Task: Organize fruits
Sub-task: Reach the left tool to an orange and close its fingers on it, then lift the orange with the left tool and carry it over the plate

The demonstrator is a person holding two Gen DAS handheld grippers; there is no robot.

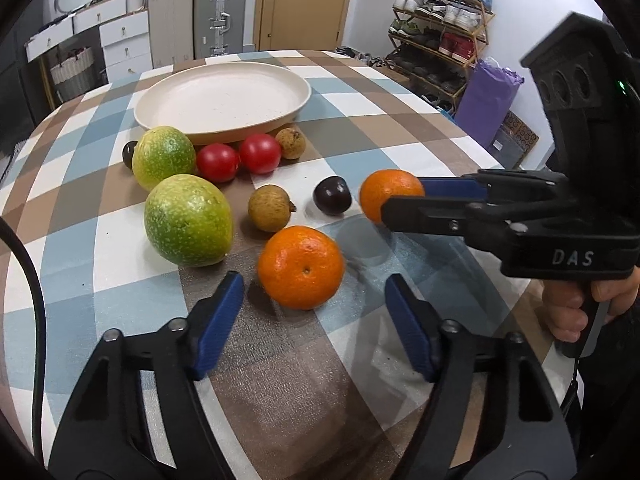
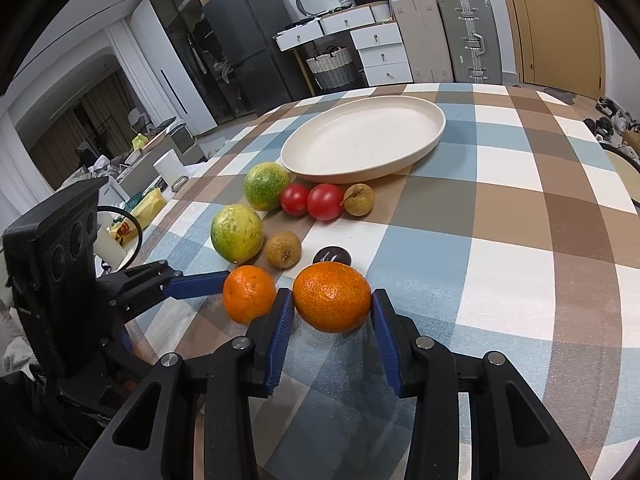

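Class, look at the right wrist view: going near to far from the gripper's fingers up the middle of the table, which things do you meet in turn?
Right gripper → orange between its fingers → dark plum → red tomato → cream plate.

checked tablecloth [image 1: 400,120] | shoe rack [image 1: 440,24] | suitcases [image 2: 444,36] | white drawers [image 2: 380,52] | fridge [image 2: 248,48]

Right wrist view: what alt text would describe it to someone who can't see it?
The right gripper closes its blue fingers around an orange on a checkered table. Beyond lie another orange, green, red and brown fruits, and an empty cream plate.
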